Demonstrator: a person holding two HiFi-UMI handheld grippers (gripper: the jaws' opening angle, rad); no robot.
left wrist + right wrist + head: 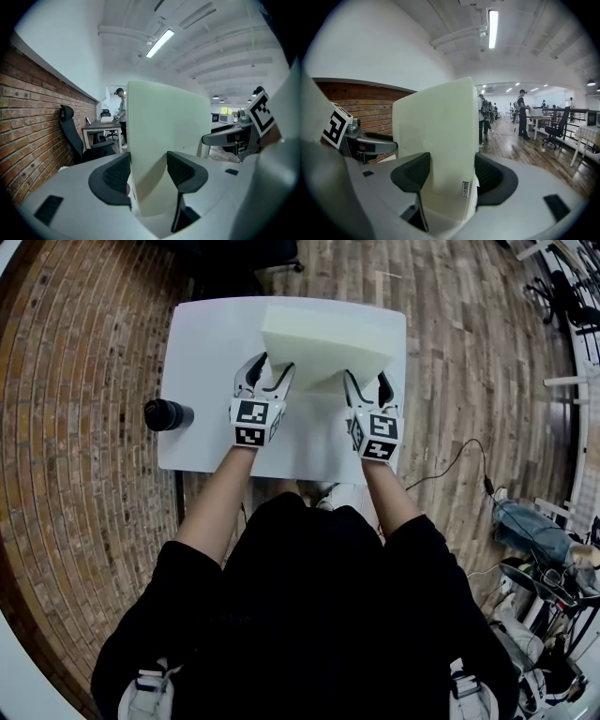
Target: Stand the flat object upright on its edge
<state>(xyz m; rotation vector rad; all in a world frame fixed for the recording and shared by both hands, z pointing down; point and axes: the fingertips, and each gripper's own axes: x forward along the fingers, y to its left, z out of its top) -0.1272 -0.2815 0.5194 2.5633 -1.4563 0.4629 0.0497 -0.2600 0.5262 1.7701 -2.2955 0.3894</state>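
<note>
- Foam slab [323, 343]: pale and thick, over the far half of the white tabletop [202, 352], broad face toward the head camera.
- Left tool [270, 367]: jaws clamped on the slab's near-left edge.
- Right tool [367, 382]: jaws clamped on the near-right edge.
- Dark cylinder [168, 414]: lies at the tabletop's left edge, well apart from the slab.

Thick, pale cream foam slab [328, 338], raised toward the worktop's [202, 352] 12 o'clock side, its near edge pinched by left gripper [270, 369] and right gripper [367, 382].
</note>
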